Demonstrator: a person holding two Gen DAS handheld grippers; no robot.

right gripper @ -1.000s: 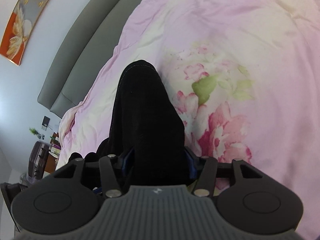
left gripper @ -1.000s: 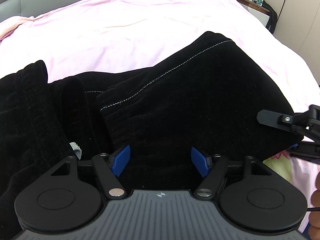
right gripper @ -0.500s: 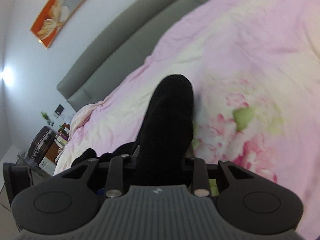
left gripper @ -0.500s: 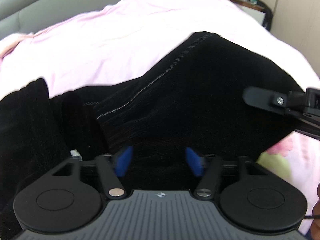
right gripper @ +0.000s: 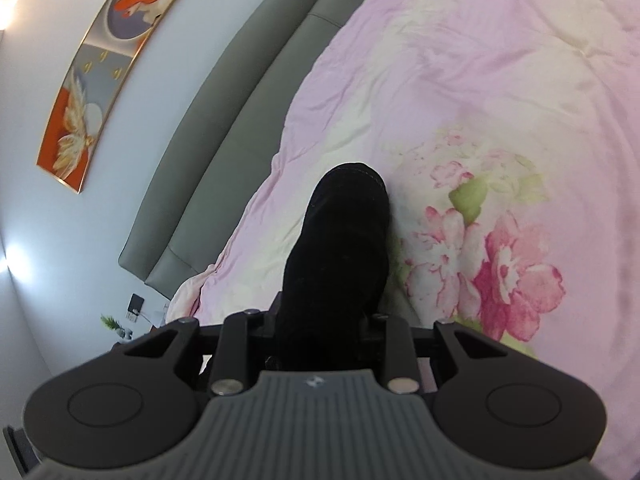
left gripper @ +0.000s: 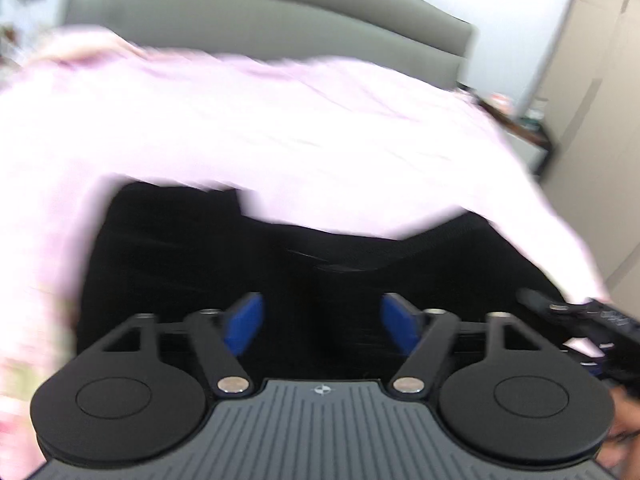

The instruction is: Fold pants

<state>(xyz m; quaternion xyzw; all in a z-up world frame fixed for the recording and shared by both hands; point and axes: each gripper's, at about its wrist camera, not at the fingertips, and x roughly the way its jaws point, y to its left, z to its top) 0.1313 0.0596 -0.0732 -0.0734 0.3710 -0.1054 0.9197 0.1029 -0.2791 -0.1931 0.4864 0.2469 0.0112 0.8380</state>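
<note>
Pants (left gripper: 280,264): black, spread on the bed directly ahead of the left gripper; blurred in the left wrist view. A bunched fold (right gripper: 340,248) rises out from between the right gripper's fingers in the right wrist view.
Left gripper (left gripper: 322,322): blue pads (left gripper: 242,322) stand apart with black cloth between and below them; whether they pinch any fabric cannot be told.
Right gripper (right gripper: 322,332): closed on the pants, fabric filling the gap and hiding the pads. Its black frame (left gripper: 580,316) also shows at the right edge of the left wrist view, just beside the pants' right side.
Bed cover (right gripper: 500,100): pink, with a printed flower (right gripper: 512,276) near the right of the held fold; it borders the pants on the far side.
Headboard (left gripper: 260,20): grey, padded, beyond the cover.
Painting (right gripper: 100,80): orange and grey, on the wall above the headboard.
Nightstand (left gripper: 524,128): far right of the bed, well apart from the pants; items on it too blurred to name.
Obstructions: held fold blocks the right wrist view of the cloth behind it.
</note>
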